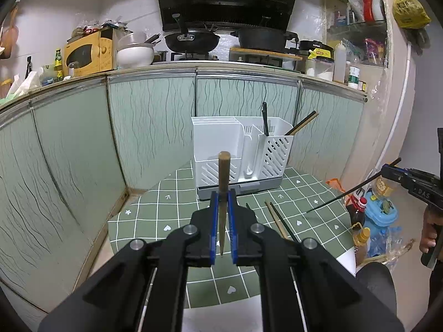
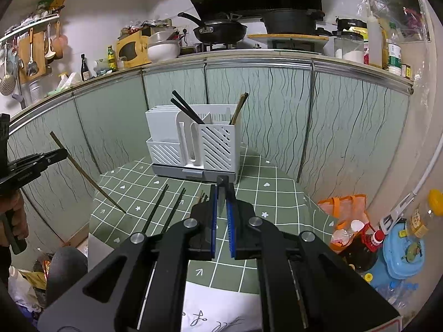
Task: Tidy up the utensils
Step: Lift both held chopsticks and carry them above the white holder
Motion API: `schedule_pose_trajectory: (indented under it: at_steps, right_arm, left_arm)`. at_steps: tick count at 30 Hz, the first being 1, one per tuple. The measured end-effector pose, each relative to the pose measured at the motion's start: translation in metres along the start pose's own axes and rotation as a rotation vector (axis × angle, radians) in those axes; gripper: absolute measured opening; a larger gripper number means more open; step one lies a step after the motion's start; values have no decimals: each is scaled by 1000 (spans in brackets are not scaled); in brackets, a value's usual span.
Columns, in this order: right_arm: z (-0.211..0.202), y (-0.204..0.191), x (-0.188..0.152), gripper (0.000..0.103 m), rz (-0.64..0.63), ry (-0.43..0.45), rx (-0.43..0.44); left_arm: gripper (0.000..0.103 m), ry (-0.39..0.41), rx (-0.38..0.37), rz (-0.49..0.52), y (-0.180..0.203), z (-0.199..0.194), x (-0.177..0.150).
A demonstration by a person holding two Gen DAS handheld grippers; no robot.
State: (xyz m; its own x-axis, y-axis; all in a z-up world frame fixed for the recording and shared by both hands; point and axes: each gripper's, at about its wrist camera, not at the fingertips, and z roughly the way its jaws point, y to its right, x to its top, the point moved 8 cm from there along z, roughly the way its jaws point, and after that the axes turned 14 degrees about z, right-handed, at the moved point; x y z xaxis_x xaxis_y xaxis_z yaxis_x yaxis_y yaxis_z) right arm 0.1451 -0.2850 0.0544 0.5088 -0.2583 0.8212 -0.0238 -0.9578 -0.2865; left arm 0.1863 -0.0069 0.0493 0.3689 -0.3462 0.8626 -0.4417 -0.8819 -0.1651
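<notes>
I'm seeing black and wooden chopsticks in the slotted white rack [image 1: 243, 149]; left tongs [image 1: 223, 202] pinching a wooden chopstick [image 1: 223, 171], right tongs [image 2: 221, 193] a black chopstick [image 1: 351, 191].

The tabletop [image 2: 277, 193] sits in the middle of both views and wears a green cloth with white lines, little hearts and flowers. A white rack [image 2: 191, 149] with slots stands on it at the far edge, near the green cupboard doors. In the right wrist view, two black chopsticks [image 2: 163, 207] lie flat on the cloth at lower left of the rack, with brown chopsticks [image 2: 201, 197] lying just beside them.
</notes>
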Motion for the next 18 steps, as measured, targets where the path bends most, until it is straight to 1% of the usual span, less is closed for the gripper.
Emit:
schedule_pose_trajectory:
  at_steps: [8, 18]
  right_arm:
    - [3, 2, -3, 6, 8, -12, 1]
    - [5, -1, 18, 6, -3, -2, 0]
  left_arm:
    - [7, -10, -16, 1, 3, 6, 1]
    - [7, 6, -39, -3, 0, 13, 19]
